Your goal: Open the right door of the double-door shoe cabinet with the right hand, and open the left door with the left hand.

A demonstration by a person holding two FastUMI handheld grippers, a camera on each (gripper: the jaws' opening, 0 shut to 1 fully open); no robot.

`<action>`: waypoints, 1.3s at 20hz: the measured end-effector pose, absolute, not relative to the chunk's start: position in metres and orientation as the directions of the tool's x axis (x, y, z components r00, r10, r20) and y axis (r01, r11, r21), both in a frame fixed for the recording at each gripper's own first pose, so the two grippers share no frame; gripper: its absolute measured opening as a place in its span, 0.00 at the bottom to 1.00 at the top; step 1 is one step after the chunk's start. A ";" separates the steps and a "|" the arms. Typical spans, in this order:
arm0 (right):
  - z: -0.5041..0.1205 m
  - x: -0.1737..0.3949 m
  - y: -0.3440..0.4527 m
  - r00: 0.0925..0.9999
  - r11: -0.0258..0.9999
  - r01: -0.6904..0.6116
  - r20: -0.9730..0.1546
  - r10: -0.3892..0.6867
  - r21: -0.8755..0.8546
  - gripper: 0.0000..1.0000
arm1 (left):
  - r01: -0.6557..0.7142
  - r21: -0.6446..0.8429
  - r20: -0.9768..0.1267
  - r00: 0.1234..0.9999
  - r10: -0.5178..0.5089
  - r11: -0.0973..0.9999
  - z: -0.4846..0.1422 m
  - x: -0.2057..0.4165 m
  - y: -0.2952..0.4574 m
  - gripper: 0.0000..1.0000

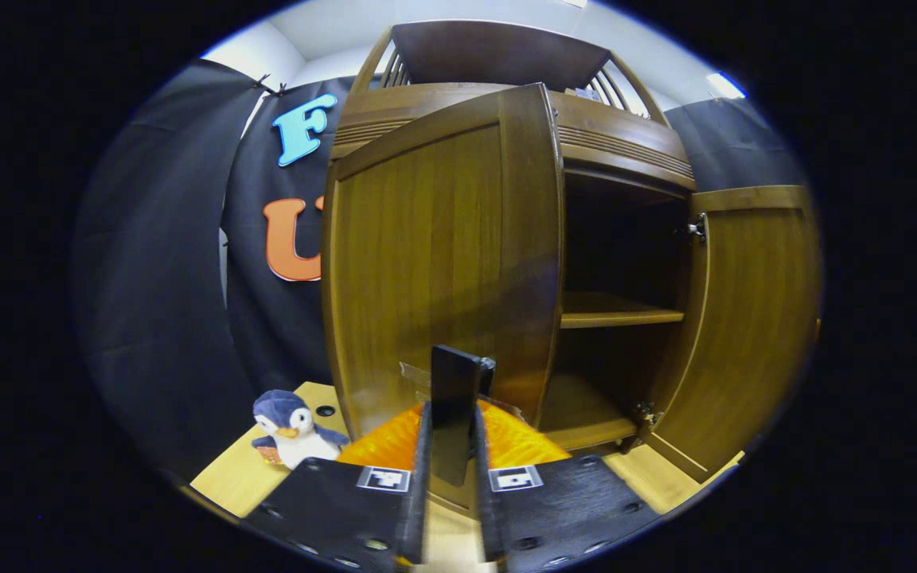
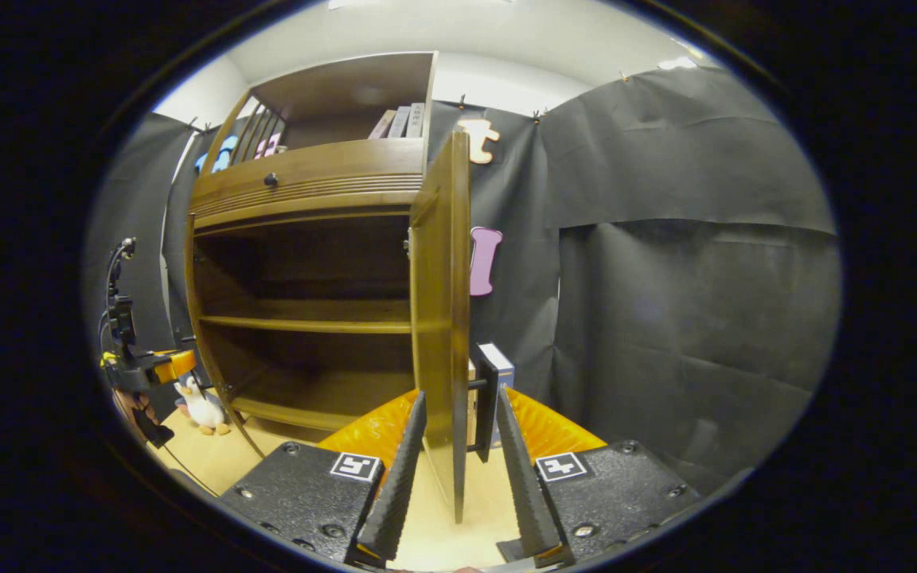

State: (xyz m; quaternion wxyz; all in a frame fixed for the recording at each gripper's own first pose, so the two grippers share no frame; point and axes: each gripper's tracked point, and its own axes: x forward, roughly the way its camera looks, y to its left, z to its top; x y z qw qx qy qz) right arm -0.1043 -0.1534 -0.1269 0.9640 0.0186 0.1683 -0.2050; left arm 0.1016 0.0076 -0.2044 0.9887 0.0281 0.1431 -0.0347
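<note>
- Between my left tongs [image 1: 453,477], in the left gripper view: the dark handle [image 1: 454,398] of the left door [image 1: 427,263]. Both fingers press its sides, so I am pinching it.
- Between my right tongs [image 2: 458,461], in the right gripper view: the right door [image 2: 441,318], seen edge-on. The fingers [image 2: 395,477] stand slightly spread to either side of the panel, and its dark handle [image 2: 485,398] sits just inside the right-hand finger. I cannot tell whether either finger touches wood.
- Beyond the tongs: the shoe cabinet [image 2: 307,183], open, with bare shelves [image 2: 307,322] inside. The right door is swung wide; the left door is part-way out.
- Beside the cabinet on the wooden floor [image 1: 243,477]: a plush penguin [image 1: 293,426], near the left door's hinge side.
- Risk, left: the handle is narrow, so pulling off the door's arc could twist it out of my pinch.
- Risk, right: the loose straddle could let the door slip free or drift back; forcing it wider would strain the hinges [image 1: 696,229].
- Risk, floor: the left door's swing may brush the penguin.
</note>
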 end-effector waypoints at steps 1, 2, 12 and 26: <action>-0.127 -0.103 -0.151 0.861 0.917 0.397 -0.331 -0.386 -0.034 0.60 | 0.093 0.055 -0.285 0.956 -0.074 0.994 -0.203 0.103 0.007 0.22; -0.126 -0.101 -0.148 0.864 0.921 0.389 -0.333 -0.377 -0.033 0.59 | 0.105 0.073 -0.305 0.949 -0.078 0.992 -0.205 0.104 0.004 0.21; -0.122 -0.099 -0.141 0.877 0.932 0.359 -0.323 -0.356 -0.054 0.59 | -0.059 0.140 -0.295 0.950 0.099 0.988 -0.200 0.089 0.026 0.19; -0.128 -0.055 -0.082 0.921 0.979 0.203 -0.334 -0.202 -0.032 0.60 | -0.207 0.064 -0.293 0.931 0.216 0.976 -0.187 0.044 0.137 0.14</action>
